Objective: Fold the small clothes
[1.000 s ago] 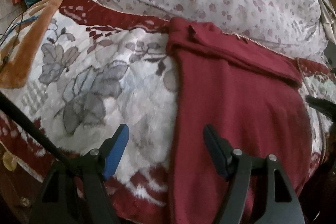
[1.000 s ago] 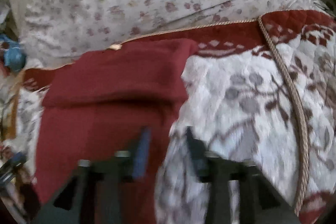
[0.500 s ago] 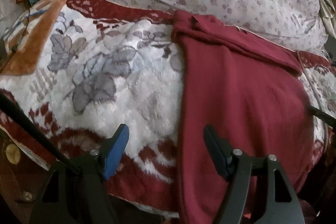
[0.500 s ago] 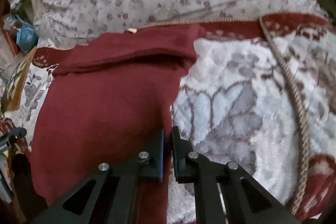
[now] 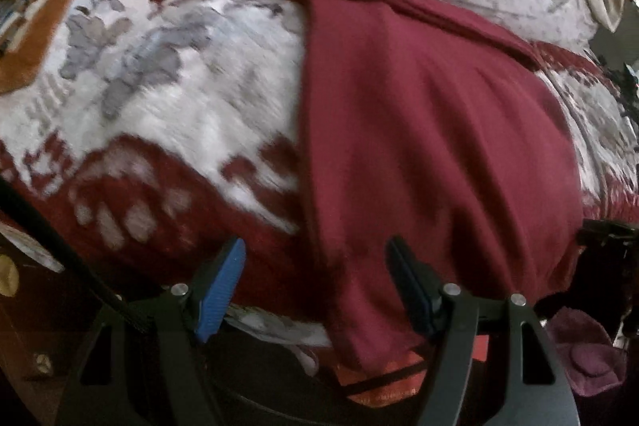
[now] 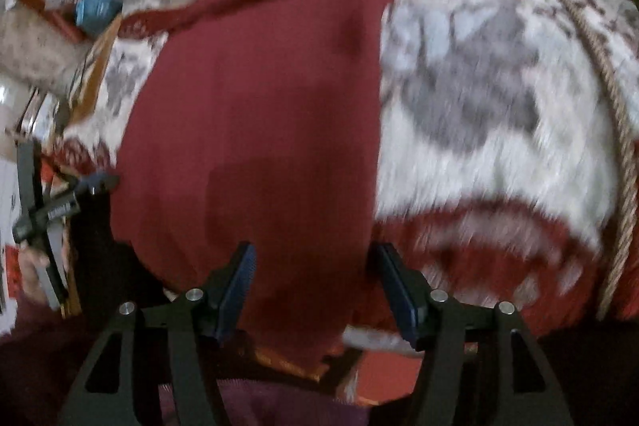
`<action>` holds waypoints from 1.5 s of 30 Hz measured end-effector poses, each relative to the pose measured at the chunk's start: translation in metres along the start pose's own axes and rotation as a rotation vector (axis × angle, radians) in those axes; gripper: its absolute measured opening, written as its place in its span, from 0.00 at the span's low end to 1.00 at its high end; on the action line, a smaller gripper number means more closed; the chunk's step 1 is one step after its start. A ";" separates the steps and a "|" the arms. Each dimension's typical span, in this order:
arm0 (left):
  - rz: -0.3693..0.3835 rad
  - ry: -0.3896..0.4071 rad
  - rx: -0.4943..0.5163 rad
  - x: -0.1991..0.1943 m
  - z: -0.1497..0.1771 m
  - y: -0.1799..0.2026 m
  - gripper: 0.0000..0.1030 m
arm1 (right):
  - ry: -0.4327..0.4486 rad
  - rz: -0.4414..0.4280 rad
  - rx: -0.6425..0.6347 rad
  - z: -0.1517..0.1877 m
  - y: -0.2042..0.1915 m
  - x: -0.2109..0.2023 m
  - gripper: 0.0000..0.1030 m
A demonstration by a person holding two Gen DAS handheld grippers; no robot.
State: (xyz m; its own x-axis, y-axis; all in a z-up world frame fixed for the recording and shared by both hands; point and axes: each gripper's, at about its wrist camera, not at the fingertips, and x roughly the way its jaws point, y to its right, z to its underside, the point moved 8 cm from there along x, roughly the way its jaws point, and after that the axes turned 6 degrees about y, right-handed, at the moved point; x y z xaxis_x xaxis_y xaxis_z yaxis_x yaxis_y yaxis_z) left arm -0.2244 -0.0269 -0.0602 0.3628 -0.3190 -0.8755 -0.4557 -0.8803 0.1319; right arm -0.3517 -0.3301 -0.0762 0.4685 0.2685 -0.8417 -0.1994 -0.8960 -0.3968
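On fuzzy floral blanket [image 5: 167, 74], smooth maroon garment [image 5: 431, 130] lies flat.

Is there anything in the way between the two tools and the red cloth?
Nothing visible is in the way. The red cloth lies flat on the flowery blanket, and the open left tool and the open right tool each have its near edge right between their fingers.

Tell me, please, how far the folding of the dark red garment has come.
Partly done: the dark red garment lies as a long strip on the blanket, its far end already turned over. In hand: nothing; the left hand-held gripper and right hand-held gripper are open at its near end. Left: folding its length.
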 end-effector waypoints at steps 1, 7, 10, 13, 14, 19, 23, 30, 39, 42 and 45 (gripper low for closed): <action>-0.007 -0.005 0.010 0.003 0.002 0.000 0.70 | -0.002 -0.004 -0.008 0.005 -0.001 0.002 0.67; 0.008 -0.049 0.063 0.003 0.012 0.009 0.70 | -0.017 -0.073 -0.022 0.014 -0.018 0.005 0.71; 0.022 -0.078 0.047 0.008 0.018 0.011 0.70 | -0.038 -0.125 -0.019 0.021 -0.022 0.007 0.71; 0.002 -0.096 0.087 0.011 0.020 0.014 0.70 | -0.041 -0.154 -0.023 0.024 -0.025 0.013 0.70; 0.006 -0.102 0.103 0.011 0.020 0.017 0.70 | -0.036 -0.170 -0.031 0.025 -0.027 0.013 0.68; -0.027 -0.083 0.088 0.008 0.015 0.010 0.23 | -0.052 -0.177 -0.045 0.028 -0.028 0.022 0.21; 0.095 -0.070 0.001 -0.007 0.001 0.009 0.06 | -0.002 -0.241 -0.045 0.014 -0.038 0.006 0.13; 0.147 0.130 -0.036 -0.054 -0.074 0.008 0.06 | 0.229 -0.365 -0.020 -0.064 -0.050 -0.055 0.13; 0.140 0.305 -0.120 -0.032 -0.218 0.005 0.06 | 0.435 -0.287 0.060 -0.190 -0.016 -0.057 0.13; 0.113 0.320 -0.160 0.000 -0.257 0.001 0.06 | 0.451 -0.257 0.103 -0.229 0.003 -0.042 0.13; 0.109 0.312 -0.216 0.036 -0.293 -0.003 0.06 | 0.450 -0.227 0.145 -0.260 0.025 -0.025 0.13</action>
State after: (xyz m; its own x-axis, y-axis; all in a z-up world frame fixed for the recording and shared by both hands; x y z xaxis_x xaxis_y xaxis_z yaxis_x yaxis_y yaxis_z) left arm 0.0282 -0.1389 0.0440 0.5667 -0.4773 -0.6716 -0.3363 -0.8781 0.3403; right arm -0.1448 -0.4513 0.0297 0.8307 0.2430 -0.5009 -0.1522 -0.7663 -0.6242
